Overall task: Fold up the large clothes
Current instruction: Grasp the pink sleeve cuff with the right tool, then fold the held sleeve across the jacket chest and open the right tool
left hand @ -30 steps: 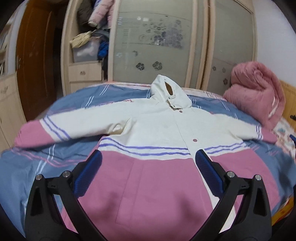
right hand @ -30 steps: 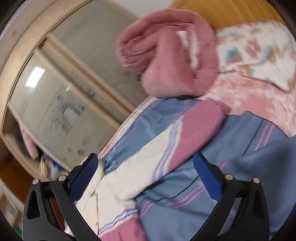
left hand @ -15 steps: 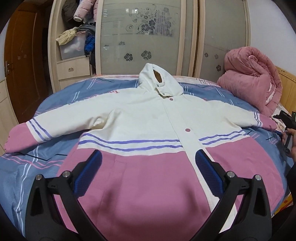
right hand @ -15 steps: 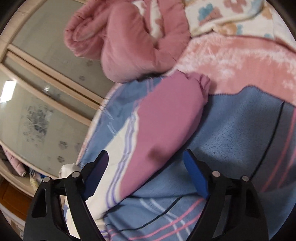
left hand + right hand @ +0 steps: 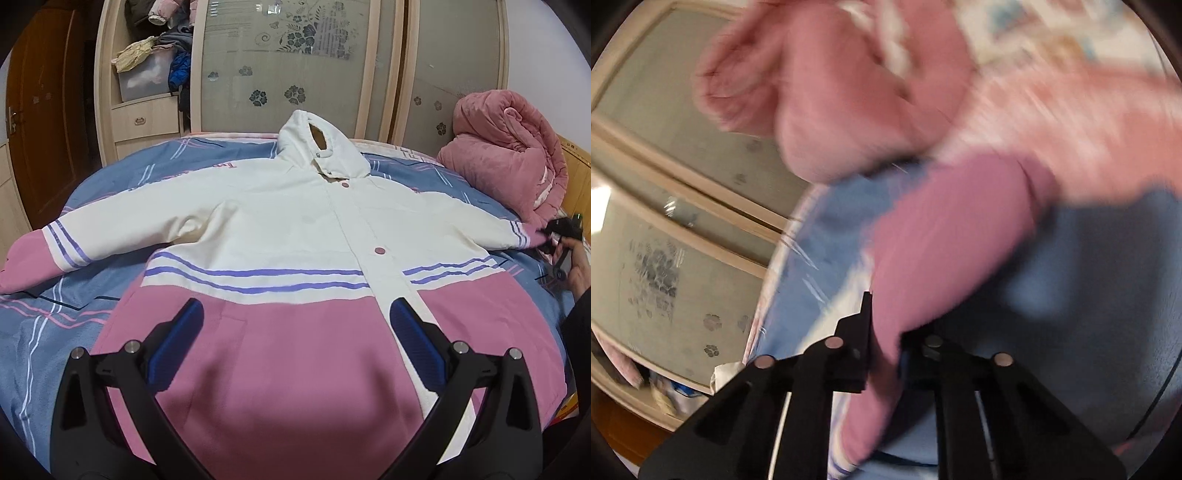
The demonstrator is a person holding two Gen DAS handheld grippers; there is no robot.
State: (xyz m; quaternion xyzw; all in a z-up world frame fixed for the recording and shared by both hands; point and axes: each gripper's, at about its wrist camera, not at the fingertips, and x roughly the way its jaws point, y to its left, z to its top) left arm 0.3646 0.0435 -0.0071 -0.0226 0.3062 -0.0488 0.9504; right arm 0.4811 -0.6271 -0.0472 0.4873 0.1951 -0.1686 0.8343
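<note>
Several garments sit heaped in the open wardrobe (image 5: 155,70). My hooded coat (image 5: 295,229) lies flat, white over pink; right tool (image 5: 884,339) pinches its pink cuff (image 5: 945,251), left tool (image 5: 295,332) gapes empty.

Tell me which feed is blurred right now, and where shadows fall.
Right wrist view: motion-smeared throughout, the quilt and sleeve cuff soft-edged. Left wrist view: sharp, fisheye-bent at the edges, with a dark shadow on the coat hem between the left tool's fingers.
</note>
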